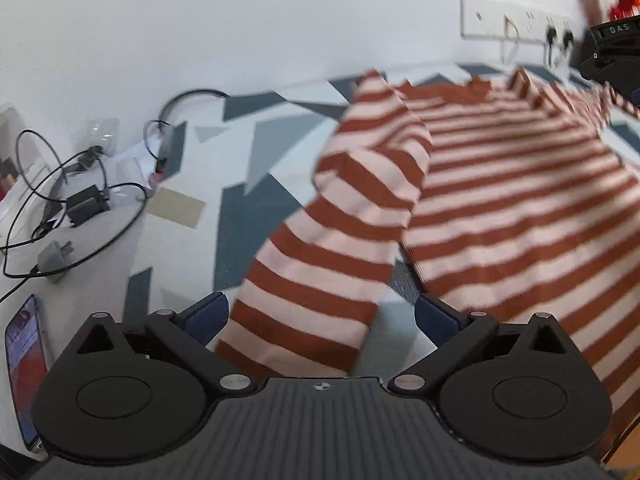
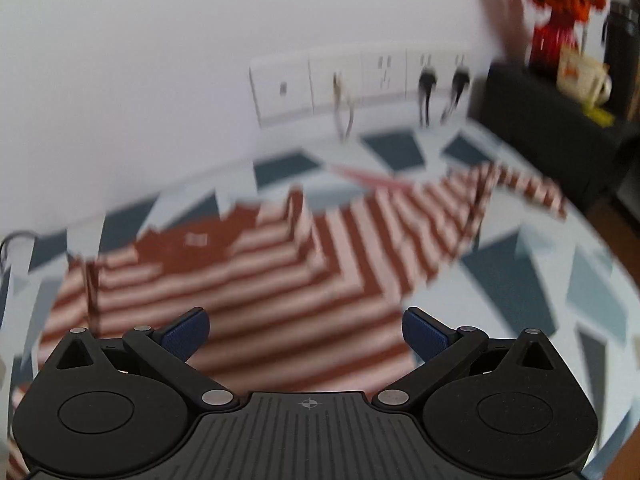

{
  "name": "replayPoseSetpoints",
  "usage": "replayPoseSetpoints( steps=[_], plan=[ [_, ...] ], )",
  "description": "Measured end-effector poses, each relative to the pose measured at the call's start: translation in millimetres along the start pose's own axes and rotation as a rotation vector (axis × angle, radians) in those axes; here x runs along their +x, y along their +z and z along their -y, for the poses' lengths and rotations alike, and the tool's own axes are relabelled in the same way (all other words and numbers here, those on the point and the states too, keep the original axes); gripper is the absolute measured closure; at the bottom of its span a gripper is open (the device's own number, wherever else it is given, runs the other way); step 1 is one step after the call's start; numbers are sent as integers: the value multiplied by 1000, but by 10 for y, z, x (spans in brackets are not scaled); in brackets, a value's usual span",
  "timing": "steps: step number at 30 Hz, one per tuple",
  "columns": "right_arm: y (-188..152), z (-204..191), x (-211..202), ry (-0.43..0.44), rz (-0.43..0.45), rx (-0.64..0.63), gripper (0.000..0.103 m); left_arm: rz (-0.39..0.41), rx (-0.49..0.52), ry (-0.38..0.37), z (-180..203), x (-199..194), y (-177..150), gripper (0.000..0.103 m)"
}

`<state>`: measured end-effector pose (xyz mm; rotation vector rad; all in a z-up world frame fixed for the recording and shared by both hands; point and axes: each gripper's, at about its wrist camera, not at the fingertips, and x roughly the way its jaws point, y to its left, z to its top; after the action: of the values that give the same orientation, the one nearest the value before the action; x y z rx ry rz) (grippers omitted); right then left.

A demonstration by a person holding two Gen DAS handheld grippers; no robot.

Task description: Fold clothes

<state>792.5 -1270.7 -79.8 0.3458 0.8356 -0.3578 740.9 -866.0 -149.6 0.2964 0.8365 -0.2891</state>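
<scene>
**Between both sets of fingers: a striped shirt, nothing gripped yet**

Between the left gripper (image 1: 320, 316) fingers lies the cuff end of a sleeve (image 1: 304, 312), but the blue pads stand wide apart and aren't pressing on it. Same deal on the right gripper (image 2: 306, 330): fingers spread wide, released, just hanging over the shirt's body with nothing pinched.

My take on doing this step well: come down so one pad slips under the cloth edge and the other lands on top, then close on a single layer near the cuff or hem, not a bunched handful. Both sides should grab at matching spots so the fold comes out square.

As for the striped shirt (image 1: 500, 184) itself, it's rust-brown and pale pink, knit-looking, spread on the bench (image 1: 256, 220) with its blue-grey geometric cover. Left sleeve is folded and crumpled over itself; in the right wrist view the far sleeve (image 2: 520, 188) trails off toward the wall sockets (image 2: 360, 80). Collar (image 2: 192, 240) sits on the far side. Loose cables (image 1: 80, 200) and a phone (image 1: 24, 376) sit off left.
</scene>
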Motion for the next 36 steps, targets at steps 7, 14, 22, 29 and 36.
replayPoseSetpoints(
  steps=[7,14,22,29,36],
  plan=[
    [-242,-73,264,3,-83,-156,1,-82,-19,-69,86,106,-12,2],
    [-218,-367,570,61,-91,-321,1,-113,-14,-27,232,249,100,2],
    [-151,-1175,1039,147,-114,-545,1,-94,-22,18,197,360,162,2],
    [-1,-2128,1425,273,-63,-722,1,-77,-17,84,34,401,102,0],
    [185,-2850,1639,372,9,-660,1,-74,-162,56,-163,415,34,1]
  ],
)
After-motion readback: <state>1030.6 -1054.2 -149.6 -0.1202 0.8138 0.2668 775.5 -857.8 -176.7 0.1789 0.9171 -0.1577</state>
